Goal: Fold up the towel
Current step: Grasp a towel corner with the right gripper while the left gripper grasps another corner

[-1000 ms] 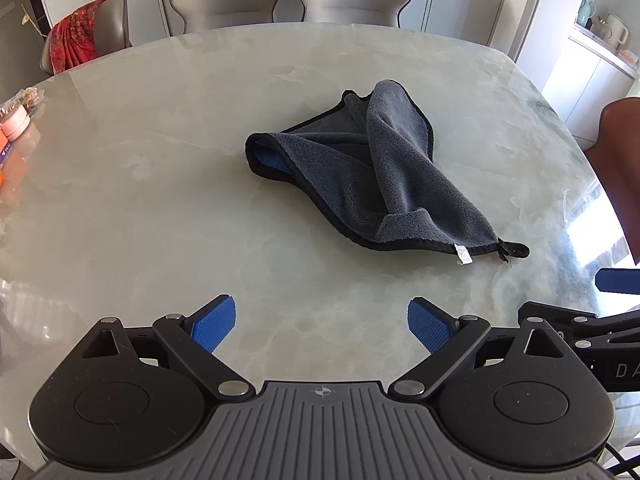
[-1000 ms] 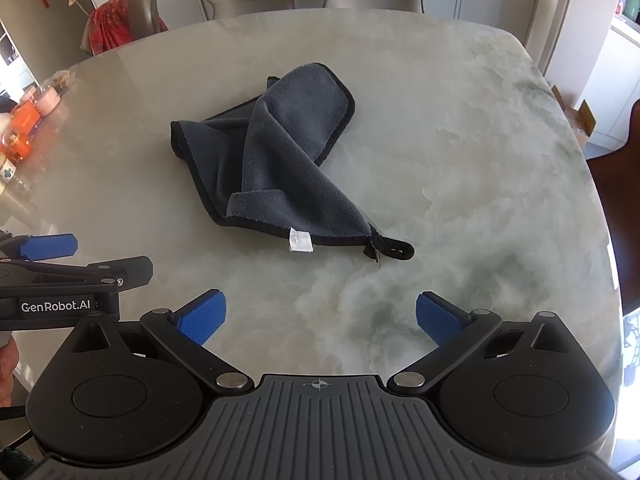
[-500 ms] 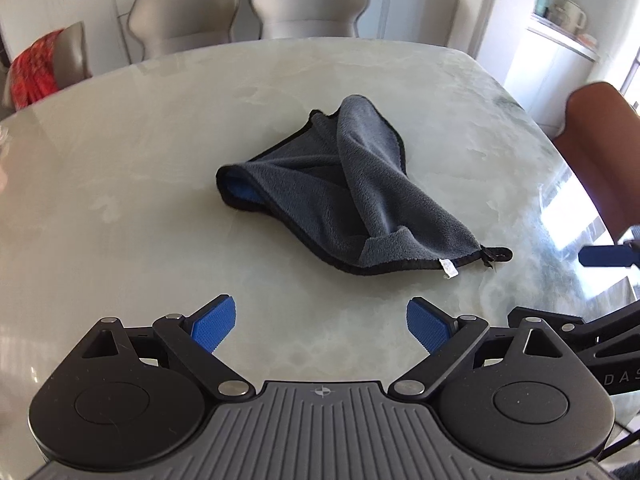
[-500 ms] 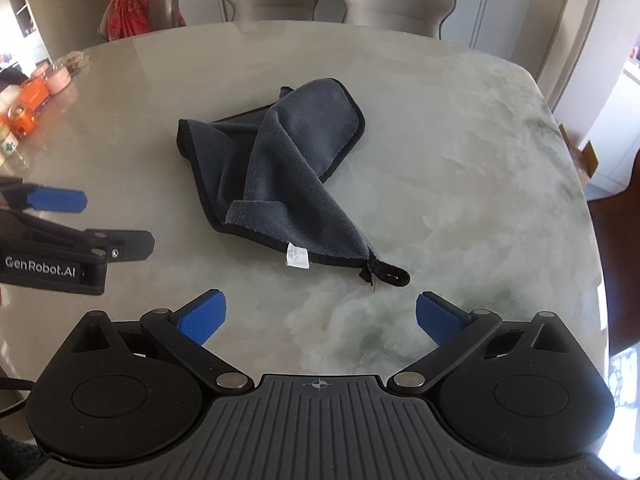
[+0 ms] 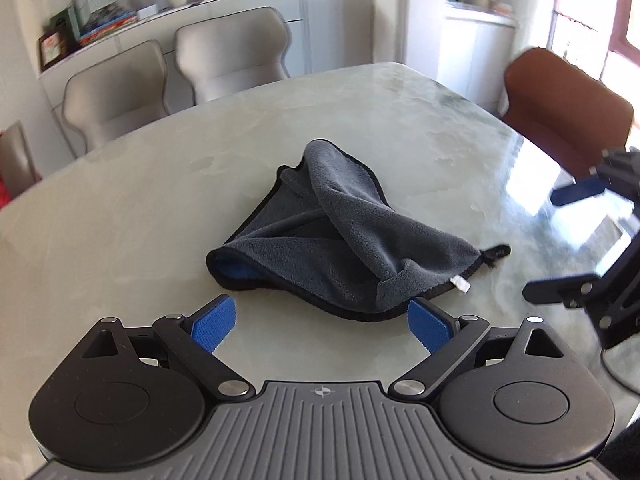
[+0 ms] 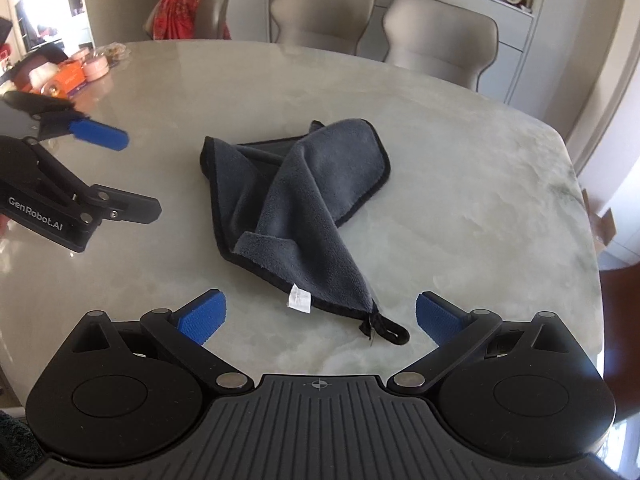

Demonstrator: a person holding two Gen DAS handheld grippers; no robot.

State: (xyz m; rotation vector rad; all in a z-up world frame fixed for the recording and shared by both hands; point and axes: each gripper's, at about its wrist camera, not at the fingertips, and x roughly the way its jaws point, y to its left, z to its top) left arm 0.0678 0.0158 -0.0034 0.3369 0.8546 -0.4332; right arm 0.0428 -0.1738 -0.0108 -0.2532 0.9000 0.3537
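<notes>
— Left wrist view first: where is the towel (image 5: 344, 236)?

— Crumpled in a loose heap near the middle of the marble table (image 5: 120, 216), grey with a black hem and a bit of blue lining showing at its left fold. A white tag (image 5: 460, 284) and a small black hanging loop (image 5: 498, 252) sit at its right-hand corner.

— And the left gripper (image 5: 322, 322)?

— Spread wide, blue pads apart, holding nothing. It hovers just short of the towel's near edge; the right pad looks close to the hem, though whether it touches I cannot tell from this angle.

— What does the right wrist view add?

— The right gripper (image 6: 318, 316) is also spread wide and empty. The towel's corner with the tag (image 6: 299, 299) and loop (image 6: 390, 332) lies between its two pads, on the table surface, not pinched. The rest of the towel (image 6: 308, 192) stretches away toward the far edge.

— Can each gripper be seen from the other camera?

— Yes. From the right wrist the left gripper (image 6: 120, 176) shows at the left side, fingers apart, above the table and clear of the cloth. From the left wrist the right gripper (image 5: 560, 244) appears at the right edge, blurred.

— Anything else around?

— Two pale chairs (image 6: 440, 36) at the far edge, a brown chair (image 5: 560, 108) at the right side, and orange and pink boxes (image 6: 80, 72) at the far left corner of the table.
</notes>
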